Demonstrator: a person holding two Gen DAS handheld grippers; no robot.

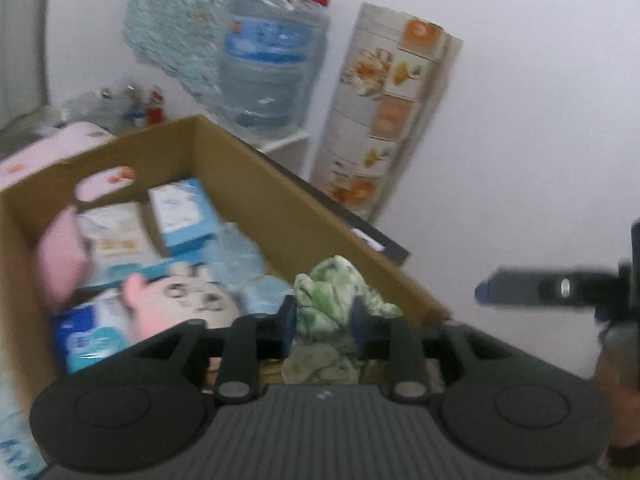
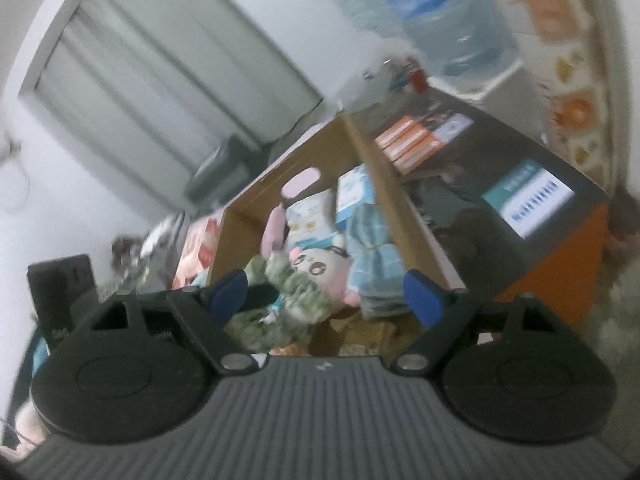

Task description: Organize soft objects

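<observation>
- The left gripper [image 1: 325, 320] sits at the near rim of the cardboard box [image 1: 256, 184], with a crumpled green-and-white cloth [image 1: 332, 300] between its blue pads [image 1: 289, 322].
- The pads appear to touch the cloth on both sides, but the view is blurred, so whether they press on it or have let go cannot be told.
- The right gripper [image 2: 326, 298] has its jaws spread wide and holds nothing; it points down into the same box from the other side.
- Seen from the right wrist, the cloth lies bunched on the box's contents just beside the pink plush toy [image 2: 320, 276], with a folded blue towel [image 2: 370, 256] and tissue packs [image 2: 310, 220] further in.
- The step in hand looks like depositing the cloth into the box with the other soft items.
- If so, the next move calls for the left jaws to clear the fabric fully, then lift away without dragging it back over the rim.
- The right gripper seems free to fetch another soft item or press the cloth down.
</observation>
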